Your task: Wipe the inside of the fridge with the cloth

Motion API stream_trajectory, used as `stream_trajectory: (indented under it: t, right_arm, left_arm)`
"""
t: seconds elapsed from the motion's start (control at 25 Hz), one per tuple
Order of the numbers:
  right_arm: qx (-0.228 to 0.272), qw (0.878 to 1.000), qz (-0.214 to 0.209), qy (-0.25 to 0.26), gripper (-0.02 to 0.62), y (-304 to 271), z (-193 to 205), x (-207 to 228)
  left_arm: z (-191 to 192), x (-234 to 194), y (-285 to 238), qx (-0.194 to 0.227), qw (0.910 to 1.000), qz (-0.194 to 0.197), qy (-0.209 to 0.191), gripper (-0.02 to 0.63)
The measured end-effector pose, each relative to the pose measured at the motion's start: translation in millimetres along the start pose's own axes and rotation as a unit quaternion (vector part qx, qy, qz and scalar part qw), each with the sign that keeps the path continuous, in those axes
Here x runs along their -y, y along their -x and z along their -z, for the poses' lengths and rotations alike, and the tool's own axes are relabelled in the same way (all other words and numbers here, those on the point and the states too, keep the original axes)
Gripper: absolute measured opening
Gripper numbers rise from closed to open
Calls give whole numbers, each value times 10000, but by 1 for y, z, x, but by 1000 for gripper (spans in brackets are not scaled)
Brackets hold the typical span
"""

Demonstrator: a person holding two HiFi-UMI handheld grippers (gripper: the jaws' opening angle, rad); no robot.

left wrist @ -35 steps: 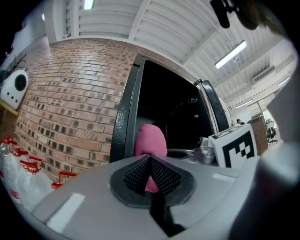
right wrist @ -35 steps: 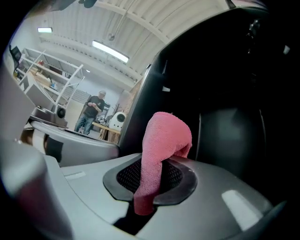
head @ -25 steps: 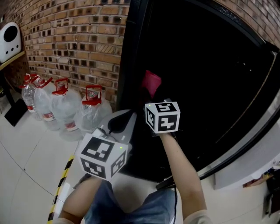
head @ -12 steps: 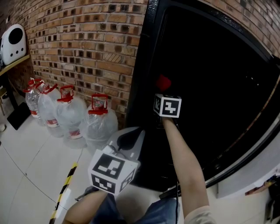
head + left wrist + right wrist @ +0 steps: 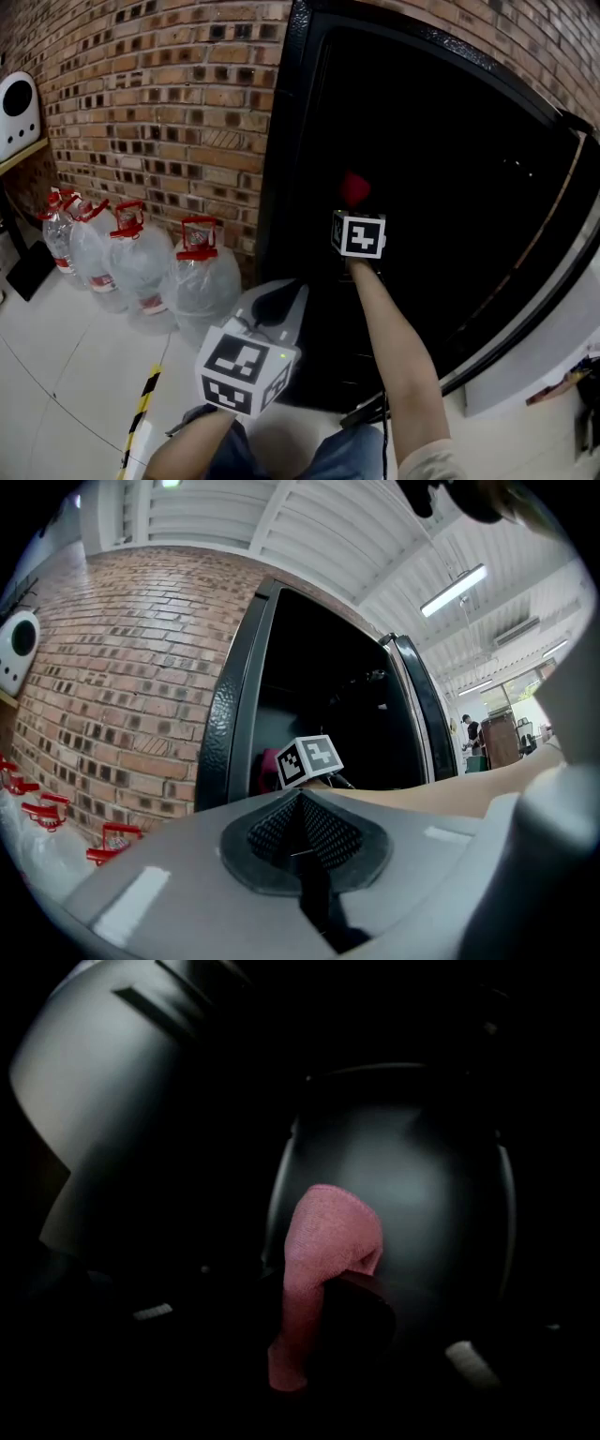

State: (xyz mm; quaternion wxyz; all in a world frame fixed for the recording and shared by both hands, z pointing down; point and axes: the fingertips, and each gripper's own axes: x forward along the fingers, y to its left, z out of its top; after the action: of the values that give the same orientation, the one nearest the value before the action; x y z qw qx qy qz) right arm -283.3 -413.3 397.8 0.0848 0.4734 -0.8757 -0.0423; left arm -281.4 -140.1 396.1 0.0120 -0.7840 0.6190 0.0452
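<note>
**Pink cloth held inside the open fridge**

Nearest you, your left gripper [image 5: 271, 305] hangs just outside the tall black open fridge [image 5: 281, 141], its jaws together on nothing. Farther in, your right gripper [image 5: 355, 208] sits within the fridge's dark interior, clamped on the crumpled pink woven cloth [image 5: 353, 187]. Left of the fridge, clear red-capped water bottles [image 5: 199, 272] stand against the red brick wall [image 5: 169, 84].

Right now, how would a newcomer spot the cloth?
Find the tall black fridge beside the brick wall. Inside its dark opening, the right gripper pinches the cloth: a small pink rag, the only coloured thing in there.
</note>
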Motion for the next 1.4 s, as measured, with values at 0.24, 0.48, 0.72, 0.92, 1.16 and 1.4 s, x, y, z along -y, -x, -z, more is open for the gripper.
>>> stream_trajectory:
  t: [0.24, 0.48, 0.72, 0.92, 1.16, 1.4]
  right_arm:
    - [-99, 9971, 721, 232, 60, 26, 13, 66]
    - [-293, 9910, 1302, 78, 60, 50, 24, 121]
    - [-284, 9917, 1246, -108, 60, 75, 23, 126]
    - [-283, 9935, 1073, -233, 60, 110, 26, 110]
    - [-119, 9965, 782, -284, 61, 166, 29, 87]
    - [60, 9973, 636, -349, 61, 218, 36, 64]
  left_arm:
    - [6, 23, -17, 31, 9996, 284, 39, -8]
    - [11, 41, -27, -27, 9988, 487, 32, -8]
    - [15, 50, -38, -88, 9984, 547, 78, -8]
    - [18, 53, -49, -108, 9985, 517, 133, -8]
    - [21, 53, -66, -95, 9985, 489, 241, -8]
    - [27, 55, -75, -120, 9988, 413, 253, -8]
